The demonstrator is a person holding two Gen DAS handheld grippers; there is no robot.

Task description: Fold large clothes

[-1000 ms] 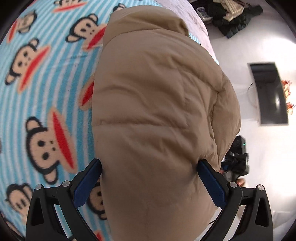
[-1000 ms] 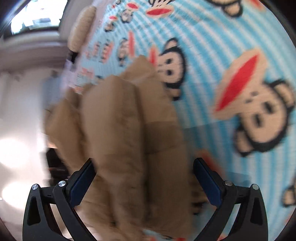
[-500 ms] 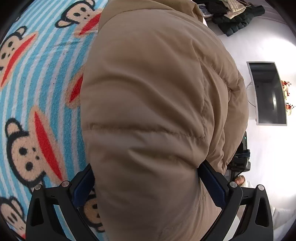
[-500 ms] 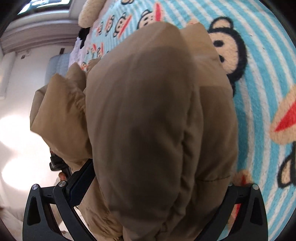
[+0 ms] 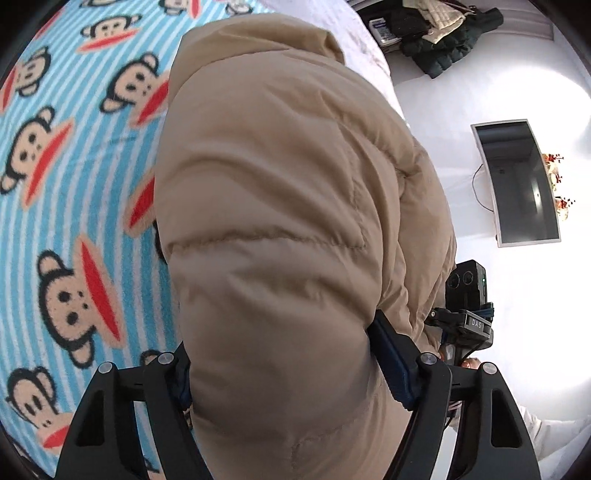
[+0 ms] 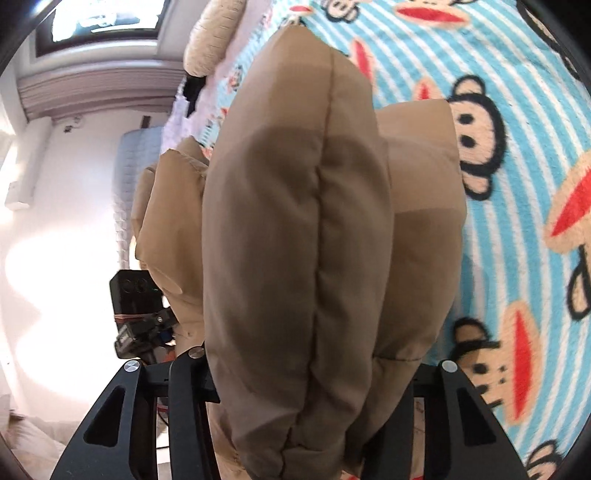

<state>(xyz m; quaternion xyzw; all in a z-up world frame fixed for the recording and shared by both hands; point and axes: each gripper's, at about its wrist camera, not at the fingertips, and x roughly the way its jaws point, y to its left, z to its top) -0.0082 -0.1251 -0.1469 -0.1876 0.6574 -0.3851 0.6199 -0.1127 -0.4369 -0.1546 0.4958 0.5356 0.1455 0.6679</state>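
Observation:
A puffy tan jacket (image 5: 280, 206) fills the left wrist view, bunched up over the monkey-print blanket (image 5: 74, 206). My left gripper (image 5: 284, 369) has its jaws closing on the jacket's near end; the right blue pad (image 5: 388, 358) presses into the padding and the left pad is mostly buried. In the right wrist view the same jacket (image 6: 317, 229) bulges between the fingers of my right gripper (image 6: 310, 376), whose jaws are also closing and squeezing the fabric. Each view shows the other gripper's black camera block beside the jacket.
The blue-striped blanket (image 6: 517, 110) covers the bed. A dark screen (image 5: 517, 184) leans on the white surface beyond the bed edge, and a pile of dark clothes (image 5: 436, 33) lies farther off. A cream plush pillow (image 6: 210, 40) sits at the bed's far end.
Both pairs of jaws have narrowed from wide open onto the jacket. The jacket's near end has bunched between the pads, and the right gripper has moved in over the jacket.

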